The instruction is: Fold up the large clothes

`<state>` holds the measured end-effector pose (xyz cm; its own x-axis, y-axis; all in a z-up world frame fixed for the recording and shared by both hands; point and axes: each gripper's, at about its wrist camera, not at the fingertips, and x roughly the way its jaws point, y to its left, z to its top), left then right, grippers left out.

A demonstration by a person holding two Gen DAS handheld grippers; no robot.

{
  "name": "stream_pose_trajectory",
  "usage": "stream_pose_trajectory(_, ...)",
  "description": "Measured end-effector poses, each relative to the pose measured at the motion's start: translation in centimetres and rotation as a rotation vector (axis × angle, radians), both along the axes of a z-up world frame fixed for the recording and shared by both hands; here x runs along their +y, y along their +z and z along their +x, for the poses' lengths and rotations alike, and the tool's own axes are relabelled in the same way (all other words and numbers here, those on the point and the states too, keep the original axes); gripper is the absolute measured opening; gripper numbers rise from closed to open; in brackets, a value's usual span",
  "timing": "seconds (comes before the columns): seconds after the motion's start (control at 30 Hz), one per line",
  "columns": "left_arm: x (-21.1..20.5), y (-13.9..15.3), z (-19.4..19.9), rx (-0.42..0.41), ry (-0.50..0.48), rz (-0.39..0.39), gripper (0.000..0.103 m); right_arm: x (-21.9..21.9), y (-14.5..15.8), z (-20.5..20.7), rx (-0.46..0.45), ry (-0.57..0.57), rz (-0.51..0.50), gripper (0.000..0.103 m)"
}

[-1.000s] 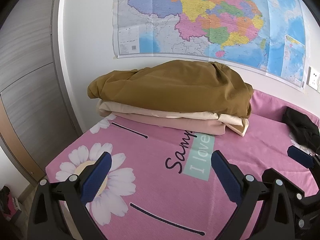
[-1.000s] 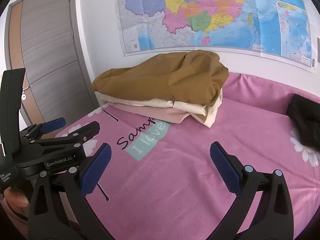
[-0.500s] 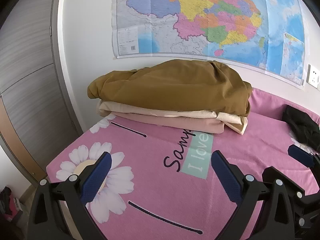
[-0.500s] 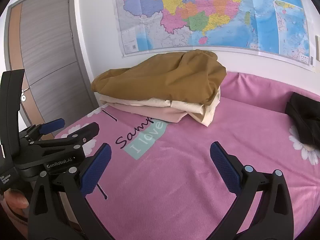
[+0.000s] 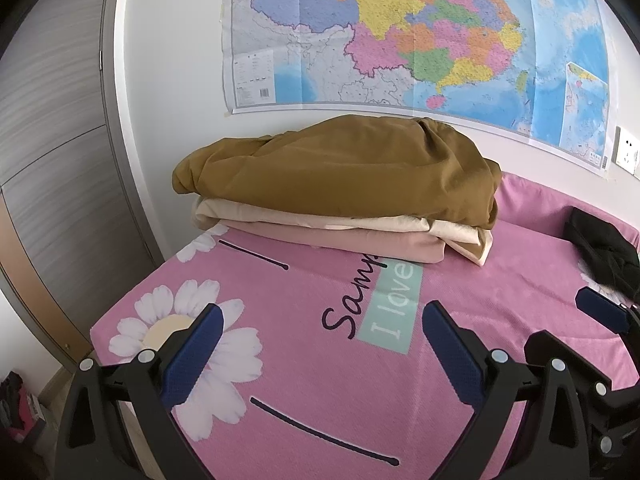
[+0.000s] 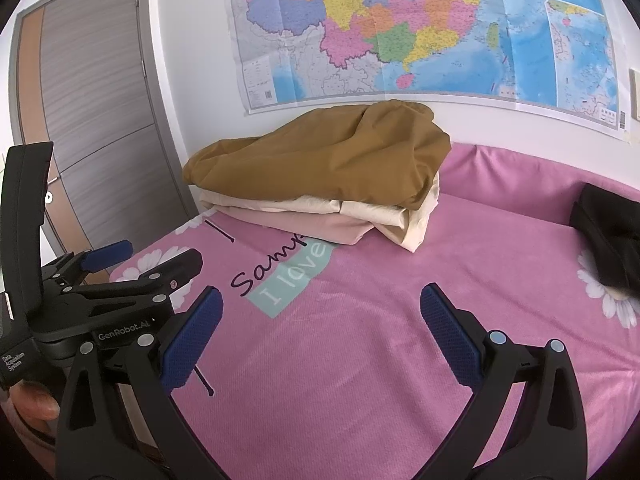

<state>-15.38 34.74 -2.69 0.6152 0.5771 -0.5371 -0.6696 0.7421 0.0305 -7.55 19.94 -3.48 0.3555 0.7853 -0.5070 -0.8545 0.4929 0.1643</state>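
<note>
A stack of folded clothes lies at the far side of the pink bed sheet [image 5: 320, 360], against the wall: a mustard-brown garment [image 5: 340, 176] on top, a cream one [image 5: 320, 222] under it, a pale pink one [image 5: 340, 240] at the bottom. The stack also shows in the right wrist view [image 6: 320, 160]. A crumpled black garment [image 5: 604, 252] lies at the right edge of the bed, also seen in the right wrist view [image 6: 612, 236]. My left gripper [image 5: 320, 348] is open and empty above the sheet. My right gripper [image 6: 320, 328] is open and empty, to the right of the left one.
A large coloured map [image 5: 400, 40] hangs on the white wall behind the stack. A grey wooden door [image 6: 92, 120] stands at the left. The bed's left corner [image 5: 96, 328] drops off to the floor. A wall socket [image 5: 626, 156] is at the far right.
Both grippers have drifted slightly; the stack sits a touch lower and nearer in the views. Both stay open and empty.
</note>
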Motion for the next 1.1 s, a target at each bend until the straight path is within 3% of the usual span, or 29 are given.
stream_pose_trajectory(1.1, 0.02, -0.33, -0.15, 0.004, 0.019, 0.002, 0.097, -0.27, 0.02, -0.08, 0.004, 0.015, -0.007, 0.098)
